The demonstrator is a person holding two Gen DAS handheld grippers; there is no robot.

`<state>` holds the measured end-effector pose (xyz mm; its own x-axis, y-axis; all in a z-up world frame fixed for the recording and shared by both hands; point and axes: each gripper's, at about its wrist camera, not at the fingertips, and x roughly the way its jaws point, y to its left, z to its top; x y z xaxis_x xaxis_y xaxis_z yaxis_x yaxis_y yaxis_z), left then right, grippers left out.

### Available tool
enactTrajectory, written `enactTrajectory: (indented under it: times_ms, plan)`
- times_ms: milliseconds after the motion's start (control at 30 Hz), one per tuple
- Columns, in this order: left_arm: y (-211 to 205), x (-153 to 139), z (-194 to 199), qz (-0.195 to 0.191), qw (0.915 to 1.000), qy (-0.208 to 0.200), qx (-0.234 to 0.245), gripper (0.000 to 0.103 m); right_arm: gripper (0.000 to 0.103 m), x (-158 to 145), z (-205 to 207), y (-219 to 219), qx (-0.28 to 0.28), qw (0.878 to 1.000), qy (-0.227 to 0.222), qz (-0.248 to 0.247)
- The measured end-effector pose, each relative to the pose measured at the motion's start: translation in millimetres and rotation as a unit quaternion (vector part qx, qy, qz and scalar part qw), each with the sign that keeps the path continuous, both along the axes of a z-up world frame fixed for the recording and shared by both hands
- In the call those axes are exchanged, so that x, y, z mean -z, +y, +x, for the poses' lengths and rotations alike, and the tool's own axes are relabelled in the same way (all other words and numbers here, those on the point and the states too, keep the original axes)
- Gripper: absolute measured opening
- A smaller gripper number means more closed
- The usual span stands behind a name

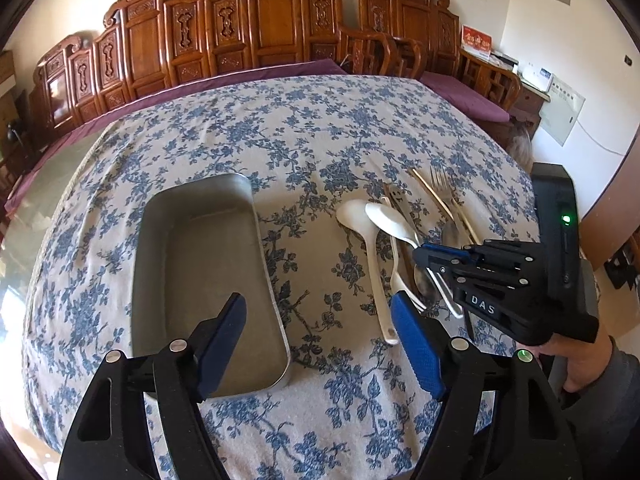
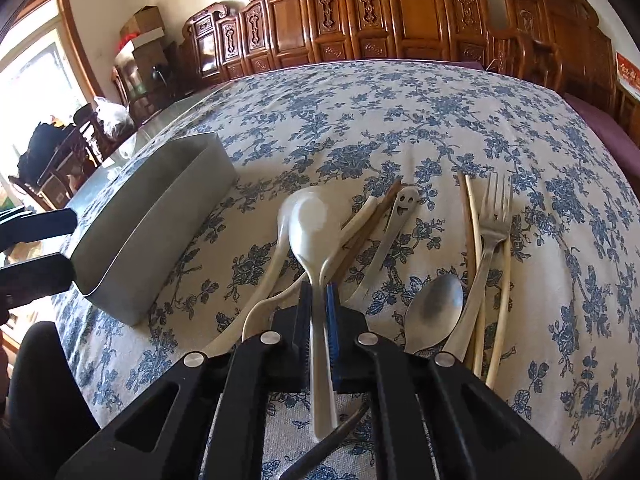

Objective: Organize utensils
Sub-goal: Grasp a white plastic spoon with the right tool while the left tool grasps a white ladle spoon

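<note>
Nearest in the right wrist view, the right tongs (image 2: 319, 308) are seen pressed together on the handle of a white spoon (image 2: 314, 224), its bowl pointing away over the floral cloth (image 2: 400, 120) that covers the bench. In the left wrist view the same tongs (image 1: 424, 258) are seen from the side, pinching that spoon (image 1: 390, 220) in the heap. The spoon is judged to be gripped but not yet lifted; whether it has left the cloth cannot be told.

The left tongs (image 1: 320, 336) are held spread, with nothing between them, over the near end of the metal tray (image 1: 264, 264), which is empty. One pad hangs above the tray's inside, the other beyond its right wall.

Just beyond the pinch, a second white spoon (image 2: 276, 256) lies under and beside the held one, touching it. Brown chopsticks (image 2: 372, 224) and a small spoon with a face (image 2: 404, 208) cross behind. Further right lie a steel spoon (image 2: 436, 308), a fork (image 2: 494, 220) and pale chopsticks (image 2: 474, 216), close together.

The step in hand is taken to be the first pick. Next, a straight lift is called for, so that the neighbouring spoon is not dragged, then a carry leftward to the tray (image 2: 160, 216) and a release lengthwise inside it.
</note>
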<state>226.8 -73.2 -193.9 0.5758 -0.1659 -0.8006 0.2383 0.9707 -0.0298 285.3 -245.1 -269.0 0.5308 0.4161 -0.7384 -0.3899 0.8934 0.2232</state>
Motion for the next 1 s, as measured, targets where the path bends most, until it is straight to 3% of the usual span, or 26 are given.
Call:
enactTrajectory:
  times_ms: [167,367,467,667,1000]
  plan:
    - [-12.6,7.0,12.3,-0.003,1.0000,0.007,0.005,0.069,0.008,-16.1,-3.2,-21.9,0.025,0.998,-0.025,0.044]
    - [-28.3,20.5,32.6,-0.006,0.9996,0.025,0.013,0.053,0.008,-32.8,-4.0,-49.2,0.067,0.992,-0.065,0.079]
    - [-36.3,27.0,42.1,-0.012,0.9992,0.034,0.019,0.049,0.008,-36.9,-1.6,-59.5,0.079,0.990,-0.072,0.092]
    - [-52.1,50.7,66.1,-0.026,0.9973,0.065,0.023,0.032,0.008,-29.0,5.1,-63.8,0.087,0.991,-0.055,0.084]
    - [-63.5,77.4,95.5,-0.035,0.9940,0.103,0.015,0.016,0.009,-21.9,3.7,-58.4,0.084,0.992,-0.053,0.073]
